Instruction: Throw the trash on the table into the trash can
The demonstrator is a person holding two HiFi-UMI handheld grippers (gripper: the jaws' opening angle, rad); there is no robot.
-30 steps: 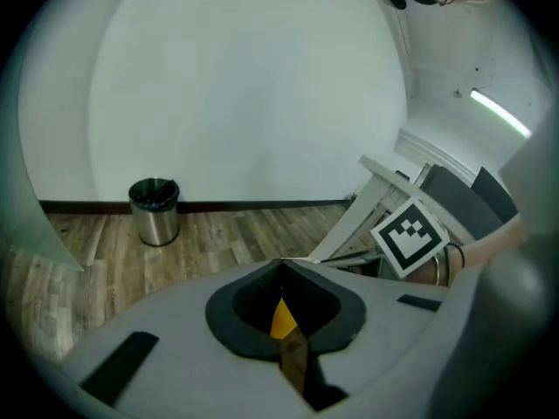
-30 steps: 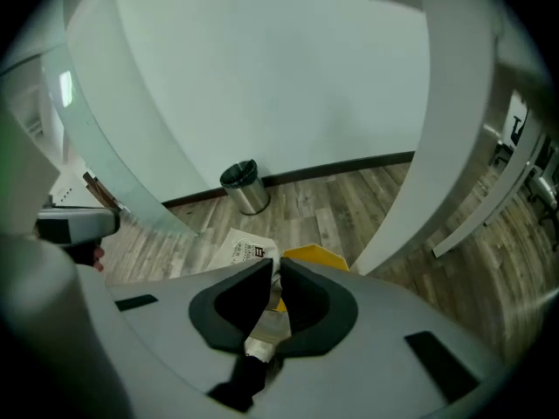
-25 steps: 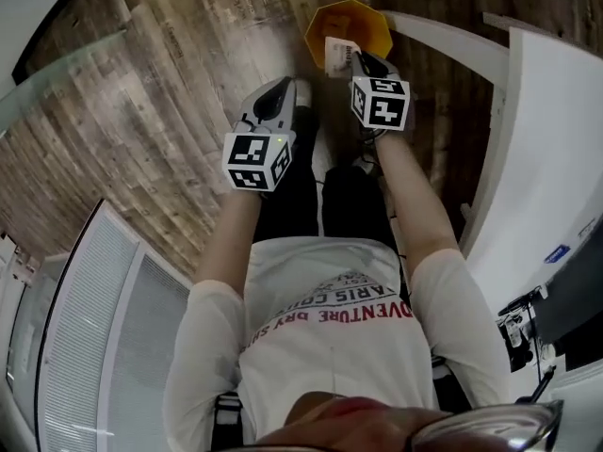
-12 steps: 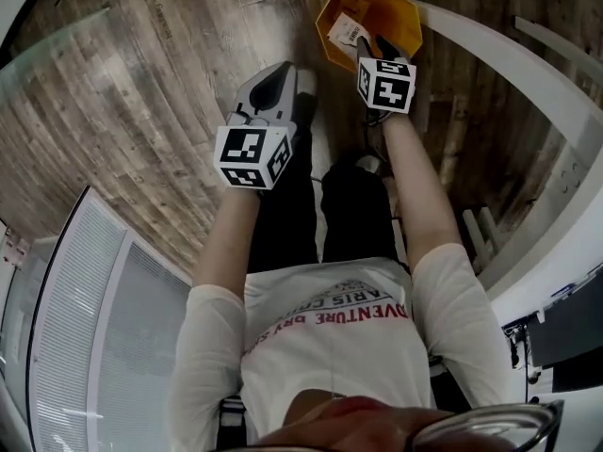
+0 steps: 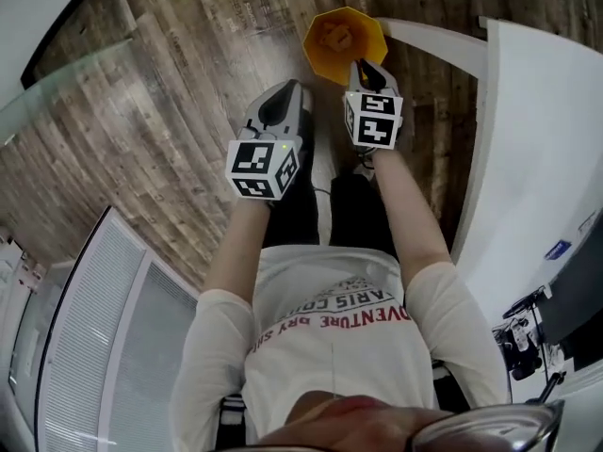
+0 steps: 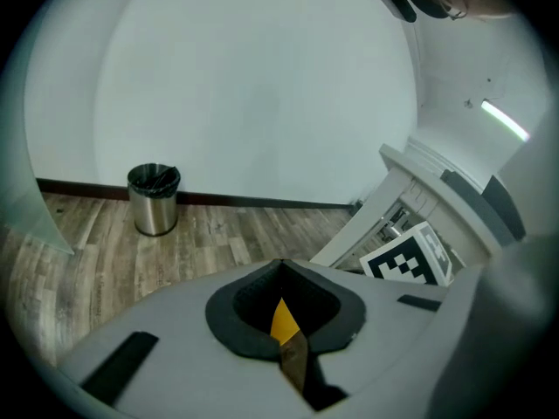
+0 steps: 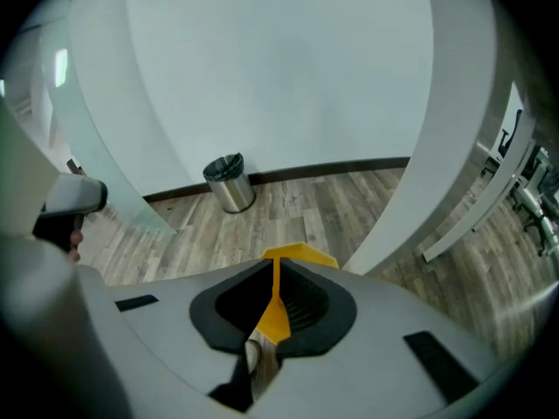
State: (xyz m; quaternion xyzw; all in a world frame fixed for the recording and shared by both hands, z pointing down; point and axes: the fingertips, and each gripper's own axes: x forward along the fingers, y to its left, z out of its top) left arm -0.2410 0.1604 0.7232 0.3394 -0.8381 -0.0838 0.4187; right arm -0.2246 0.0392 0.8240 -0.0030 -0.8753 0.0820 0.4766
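Near the yellow trash can [image 5: 321,64] — a white shirt [image 5: 316,370], red print "VENTURE".

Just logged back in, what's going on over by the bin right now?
A person stands over the orange trash can on the wood floor, with a tool in each hand. The right tool hangs just above the can's near rim, its jaws closing with nothing between them. The left tool is beside it, shut and empty. A crumpled piece seems to lie inside the can.
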